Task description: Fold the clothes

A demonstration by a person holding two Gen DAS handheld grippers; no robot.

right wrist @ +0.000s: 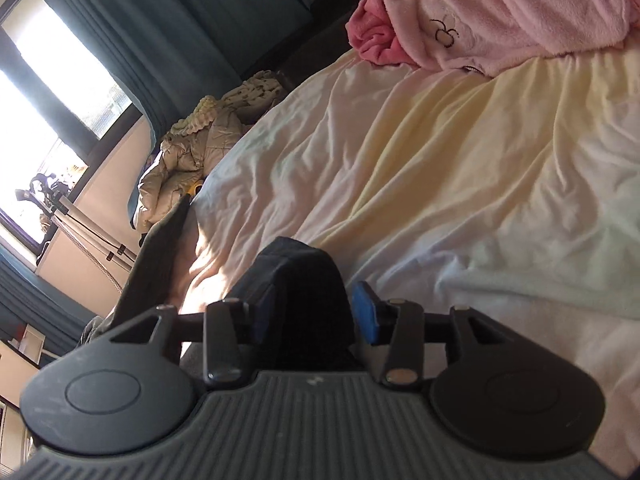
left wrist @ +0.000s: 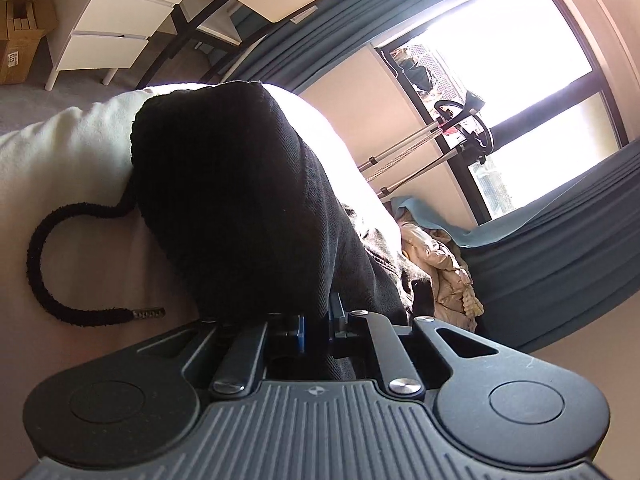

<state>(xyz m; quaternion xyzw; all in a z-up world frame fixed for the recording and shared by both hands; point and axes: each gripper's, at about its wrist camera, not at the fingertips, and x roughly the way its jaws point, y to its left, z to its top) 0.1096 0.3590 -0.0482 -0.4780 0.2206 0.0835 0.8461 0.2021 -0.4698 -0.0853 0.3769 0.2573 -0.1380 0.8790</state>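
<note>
Left gripper [left wrist: 320, 326] first: its fingers are drawn almost together and pinching the black garment [left wrist: 240, 200], the blue pads nearly meeting with a fold of dark cloth clamped between them. The garment rises from that pinch and bulges away over the bed [left wrist: 64, 152], a big dark hump against the pale sheet. To the left of the garment, its black drawstring [left wrist: 44, 276] loops out across the bed, metal tip lying flat on the sheet just beside the garment's near edge.

Over to the right gripper [right wrist: 312, 312]: fingers spread apart, about halfway, with another bunch of the same black garment [right wrist: 304, 296] standing between them. The blue pad [right wrist: 366, 312] on the right side of the garment shows clear, with a sliver of gap; the other pad sits against or just beside the cloth, and whether it presses I cannot tell. So the cloth is between the fingers, not clamped.

Beyond the garment, the bed [right wrist: 440, 184] stretches away in rumpled cream and pale yellow. At the bed's far end lies a pink fleece bundle [right wrist: 492, 12], well apart from the garment. Off the bed's left edge sits a beige quilted heap [right wrist: 188, 160], with teal curtains [right wrist: 168, 24] and a bright window [right wrist: 52, 60] behind it.
</note>
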